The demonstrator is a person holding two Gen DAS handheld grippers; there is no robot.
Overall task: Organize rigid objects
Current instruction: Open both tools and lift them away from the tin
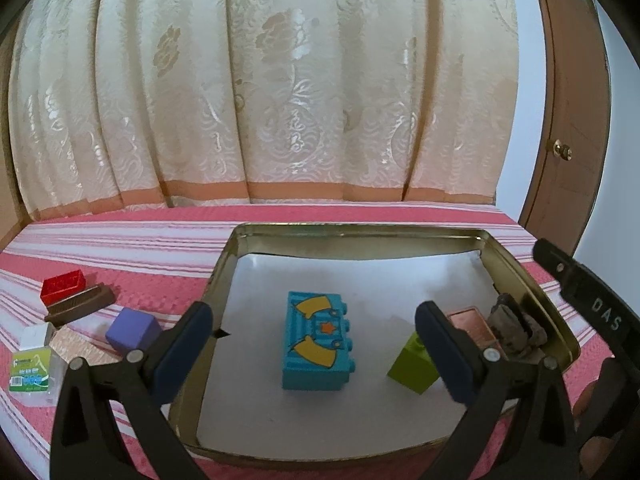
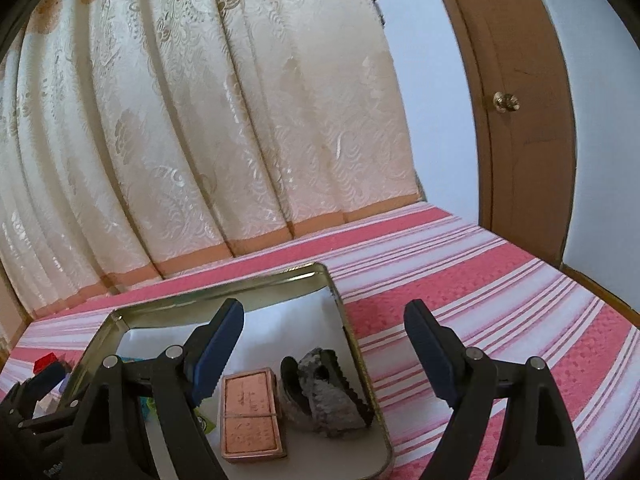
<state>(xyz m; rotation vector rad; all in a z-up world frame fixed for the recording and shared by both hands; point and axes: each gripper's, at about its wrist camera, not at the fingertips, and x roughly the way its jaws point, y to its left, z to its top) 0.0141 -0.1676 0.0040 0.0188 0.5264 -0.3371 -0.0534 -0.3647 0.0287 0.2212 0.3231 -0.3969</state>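
Note:
A gold metal tin point(image 1: 224, 264) lined with white paper lies on the striped cloth. In it are a teal toy brick point(image 1: 316, 348), a lime green brick point(image 1: 412, 364), a copper bar point(image 1: 468, 320) and a grey rock point(image 1: 516, 328). My left gripper point(image 1: 316, 348) is open and empty, its jaws to either side of the teal brick and above it. My right gripper point(image 2: 324, 352) is open and empty over the tin's right edge point(image 2: 360, 356), above the copper bar point(image 2: 250, 412) and the rock point(image 2: 324, 396).
Left of the tin on the pink striped cloth point(image 1: 120, 248) lie a purple cube point(image 1: 134, 328), a red block point(image 1: 64, 286) on a brown bar point(image 1: 80, 308), a white block point(image 1: 36, 336) and a green-labelled packet point(image 1: 32, 372). A curtain hangs behind; a wooden door point(image 2: 520, 120) stands right.

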